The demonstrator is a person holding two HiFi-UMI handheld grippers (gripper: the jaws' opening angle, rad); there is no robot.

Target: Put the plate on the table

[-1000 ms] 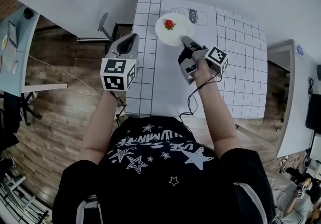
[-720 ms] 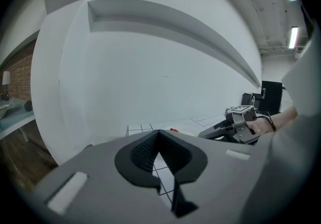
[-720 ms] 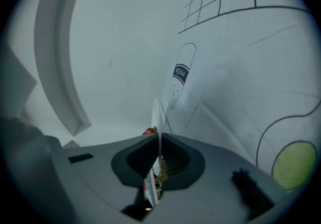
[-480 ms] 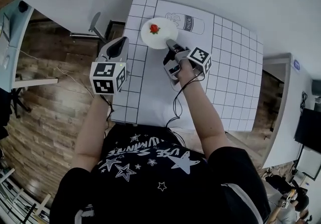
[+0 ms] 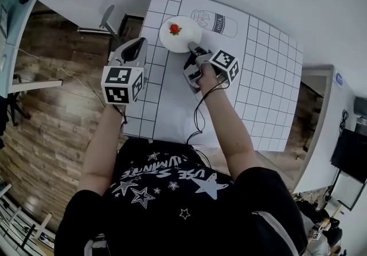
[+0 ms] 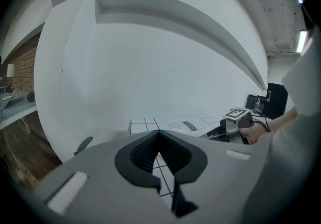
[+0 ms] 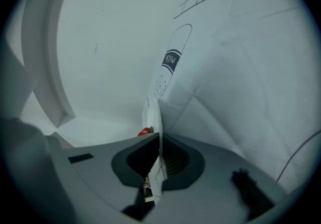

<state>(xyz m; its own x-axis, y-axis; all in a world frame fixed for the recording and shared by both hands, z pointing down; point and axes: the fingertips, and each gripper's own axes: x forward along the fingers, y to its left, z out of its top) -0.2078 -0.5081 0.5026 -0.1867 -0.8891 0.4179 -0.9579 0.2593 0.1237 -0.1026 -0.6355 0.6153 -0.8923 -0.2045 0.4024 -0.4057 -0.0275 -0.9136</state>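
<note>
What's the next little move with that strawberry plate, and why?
Probably ease the plate down flat onto the table, then open the jaws. The right gripper is shut on its rim, and I cannot tell whether it rests there yet.

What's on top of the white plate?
A small red thing, maybe a strawberry, sits on the plate. The right gripper pinches the near rim, so that bit is covered.
</note>
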